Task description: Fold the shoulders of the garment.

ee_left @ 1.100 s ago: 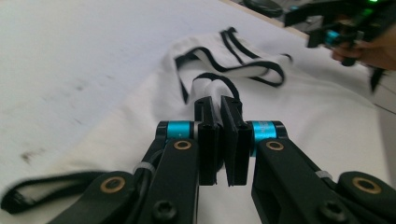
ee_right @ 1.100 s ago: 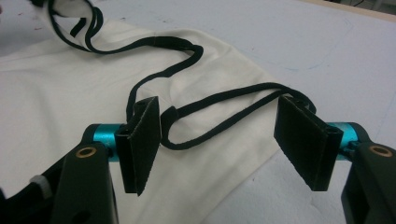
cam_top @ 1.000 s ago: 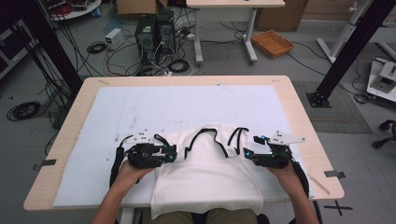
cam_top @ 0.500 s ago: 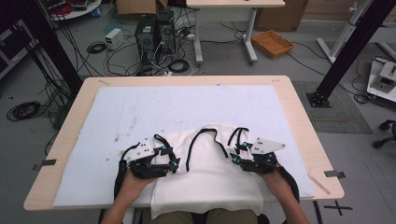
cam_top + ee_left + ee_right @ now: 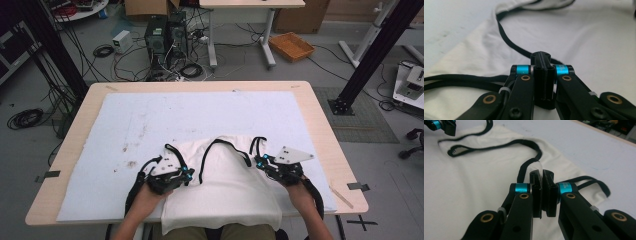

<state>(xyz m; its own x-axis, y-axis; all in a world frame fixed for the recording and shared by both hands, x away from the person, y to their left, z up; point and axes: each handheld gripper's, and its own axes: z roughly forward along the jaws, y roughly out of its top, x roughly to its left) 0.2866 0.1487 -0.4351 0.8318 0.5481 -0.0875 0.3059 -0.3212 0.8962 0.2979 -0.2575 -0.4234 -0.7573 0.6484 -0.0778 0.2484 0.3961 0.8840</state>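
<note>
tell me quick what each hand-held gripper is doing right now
Left hand-held gripper: closed on the white top.
Right hand-held gripper: closed on the white top too.

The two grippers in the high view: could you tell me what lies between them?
Between the left gripper and the right gripper lies the white top with its black-trimmed neckline, seen in the high view.
</note>
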